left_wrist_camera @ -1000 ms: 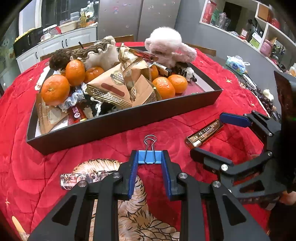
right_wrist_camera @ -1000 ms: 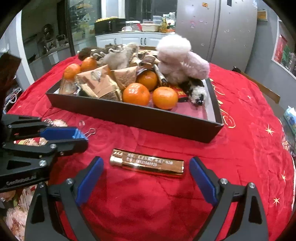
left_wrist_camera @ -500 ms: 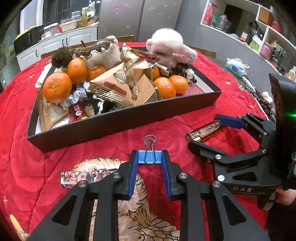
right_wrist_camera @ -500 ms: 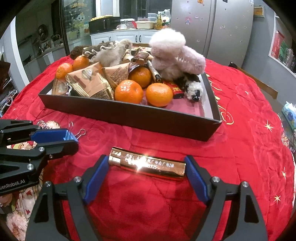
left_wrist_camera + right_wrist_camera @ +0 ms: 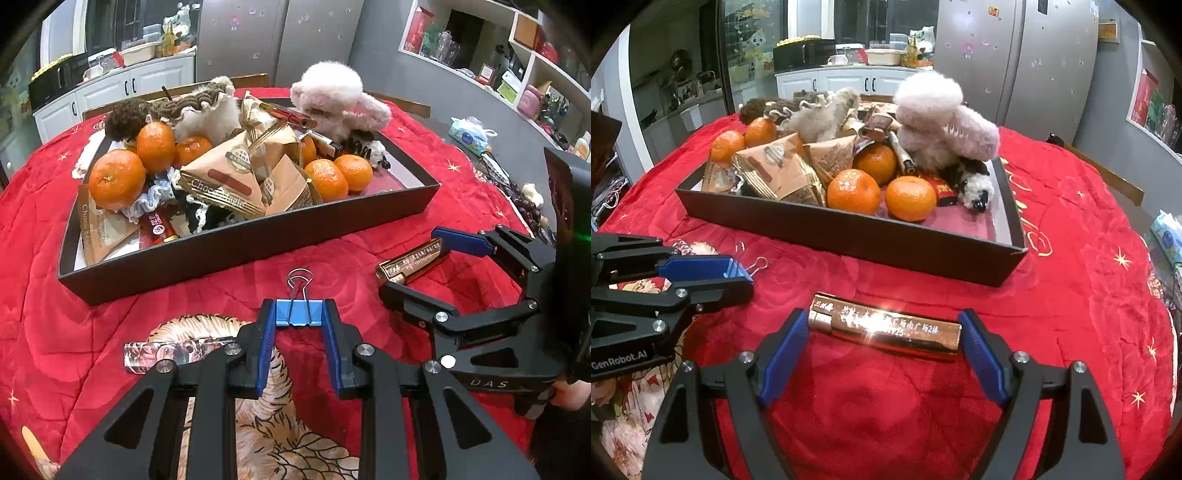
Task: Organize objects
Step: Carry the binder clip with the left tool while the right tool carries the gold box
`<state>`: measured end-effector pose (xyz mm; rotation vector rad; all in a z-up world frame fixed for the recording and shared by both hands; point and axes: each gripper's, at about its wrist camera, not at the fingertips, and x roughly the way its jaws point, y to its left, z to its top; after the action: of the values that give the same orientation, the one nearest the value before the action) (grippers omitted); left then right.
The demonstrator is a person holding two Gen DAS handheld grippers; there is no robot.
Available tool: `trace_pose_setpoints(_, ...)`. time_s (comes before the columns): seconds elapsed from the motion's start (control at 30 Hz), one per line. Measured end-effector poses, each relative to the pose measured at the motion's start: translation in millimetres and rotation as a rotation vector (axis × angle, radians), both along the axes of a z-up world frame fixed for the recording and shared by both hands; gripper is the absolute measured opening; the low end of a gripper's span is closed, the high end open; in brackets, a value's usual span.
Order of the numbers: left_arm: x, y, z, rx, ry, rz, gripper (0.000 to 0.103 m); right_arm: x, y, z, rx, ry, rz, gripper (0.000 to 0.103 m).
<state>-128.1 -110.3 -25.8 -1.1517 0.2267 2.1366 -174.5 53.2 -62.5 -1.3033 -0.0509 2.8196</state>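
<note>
My left gripper (image 5: pixel 300 314) is shut on a blue binder clip (image 5: pixel 300 312), its wire loops pointing toward the black tray (image 5: pixel 221 251). It also shows in the right wrist view (image 5: pixel 735 271). My right gripper (image 5: pixel 884 330) is open, its blue pads at either end of a shiny gold bar (image 5: pixel 886 326) lying on the red cloth. The bar also shows in the left wrist view (image 5: pixel 410 260). The tray (image 5: pixel 849 232) holds oranges (image 5: pixel 854 192), brown snack packets (image 5: pixel 225 181), a pink plush toy (image 5: pixel 934 118) and other items.
A printed tube wrapper (image 5: pixel 173 350) lies on the cloth left of my left gripper. A tissue pack (image 5: pixel 469 134) and dark beads (image 5: pixel 524 210) sit at the table's right side. Chairs, fridge and shelves stand behind.
My right gripper has moved forward and down so the gold bar now sits between its pads. My left gripper has stayed put with the clip.
</note>
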Motion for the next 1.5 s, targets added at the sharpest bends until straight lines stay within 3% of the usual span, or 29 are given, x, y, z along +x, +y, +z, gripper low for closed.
trace_pose_setpoints(0.4,3,-10,18,0.018,0.029,0.033,0.024,10,-1,17,-0.009,0.042,0.019,0.082)
trace_pose_setpoints(0.77,-9,-25,55,0.046,0.094,0.073,0.024,9,-3,46,0.004,0.098,0.055,0.082)
trace_pose_setpoints(1.1,-37,-20,83,0.045,0.148,0.08,0.024,-16,-3,74,0.051,0.154,0.1,0.082)
trace_pose_setpoints(1.5,-75,12,79,0.04,0.106,0.045,0.024,-65,7,73,0.033,0.135,0.165,0.082)
